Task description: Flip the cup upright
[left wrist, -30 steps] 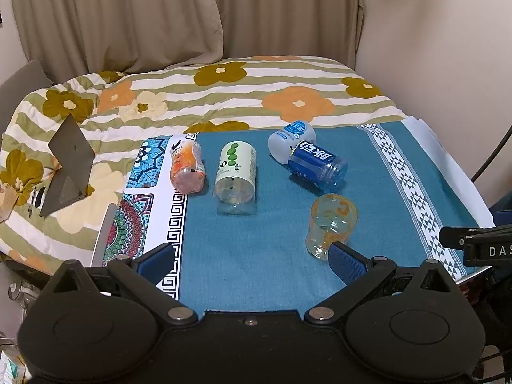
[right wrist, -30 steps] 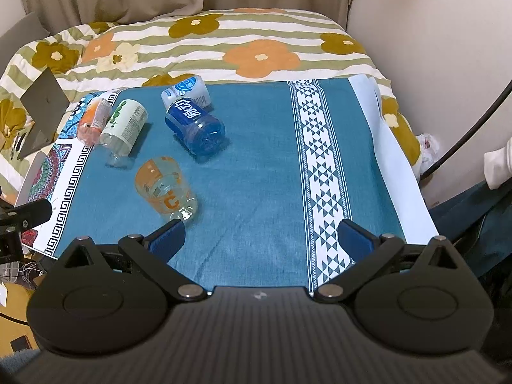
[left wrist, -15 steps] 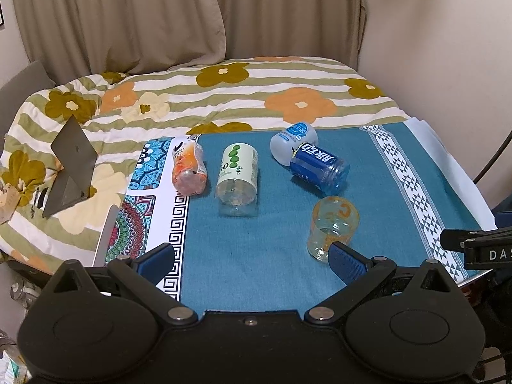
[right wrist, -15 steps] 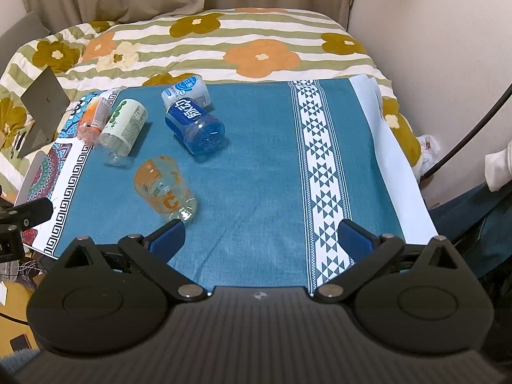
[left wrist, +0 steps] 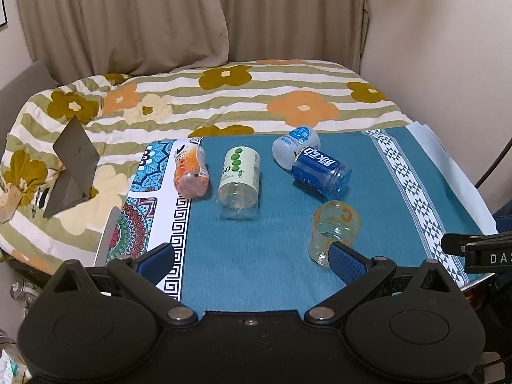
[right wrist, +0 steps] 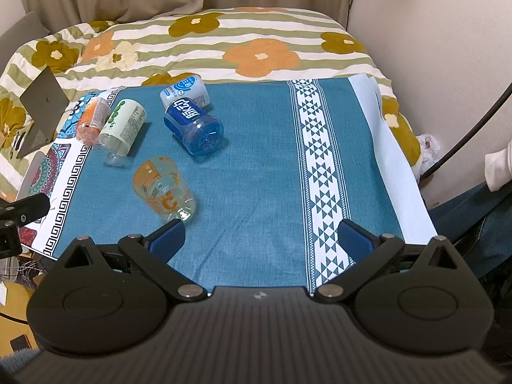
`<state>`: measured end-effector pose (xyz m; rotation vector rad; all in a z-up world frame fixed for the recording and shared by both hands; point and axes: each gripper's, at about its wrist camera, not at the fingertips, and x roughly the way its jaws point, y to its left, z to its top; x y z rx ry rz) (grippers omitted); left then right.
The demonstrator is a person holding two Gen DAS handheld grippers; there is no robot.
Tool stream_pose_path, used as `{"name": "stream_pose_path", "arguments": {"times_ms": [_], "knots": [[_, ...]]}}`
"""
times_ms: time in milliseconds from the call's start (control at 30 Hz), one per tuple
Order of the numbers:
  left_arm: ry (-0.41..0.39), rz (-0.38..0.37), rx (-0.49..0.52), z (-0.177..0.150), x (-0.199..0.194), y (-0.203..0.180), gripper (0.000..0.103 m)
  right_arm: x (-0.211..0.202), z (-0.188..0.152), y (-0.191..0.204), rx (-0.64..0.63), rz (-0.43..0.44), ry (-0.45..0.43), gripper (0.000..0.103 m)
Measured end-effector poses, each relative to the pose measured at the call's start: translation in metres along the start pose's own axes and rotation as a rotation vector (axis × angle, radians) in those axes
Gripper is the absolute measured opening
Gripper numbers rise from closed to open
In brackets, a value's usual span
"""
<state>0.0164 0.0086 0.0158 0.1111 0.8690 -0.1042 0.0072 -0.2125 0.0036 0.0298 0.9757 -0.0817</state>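
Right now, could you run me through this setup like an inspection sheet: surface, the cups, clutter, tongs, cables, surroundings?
Surface: teal cloth with a white patterned band, spread over a flowered quilt.
Job's things: five cut-bottle cups, all lying on their sides: yellow cup, blue cup, white cup, green-label cup, orange cup.
Clutter: grey folded stand on the quilt.
Tongs: left tongs and right tongs both open, holding nothing.
Cables: dark cable by the right wall.
Surroundings: beige curtain, plain wall.
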Motion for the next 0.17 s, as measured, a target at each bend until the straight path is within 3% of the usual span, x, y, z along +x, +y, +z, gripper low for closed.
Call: {"name": "stream_pose_path", "arguments": {"times_ms": [167], "knots": [[-0.013, 0.0, -0.015, 0.0004, -0.0001, 0.0027, 0.103, 0.0031, -0.0012, 0.0005, -0.008, 0.01, 0.006, 0.103]]}}
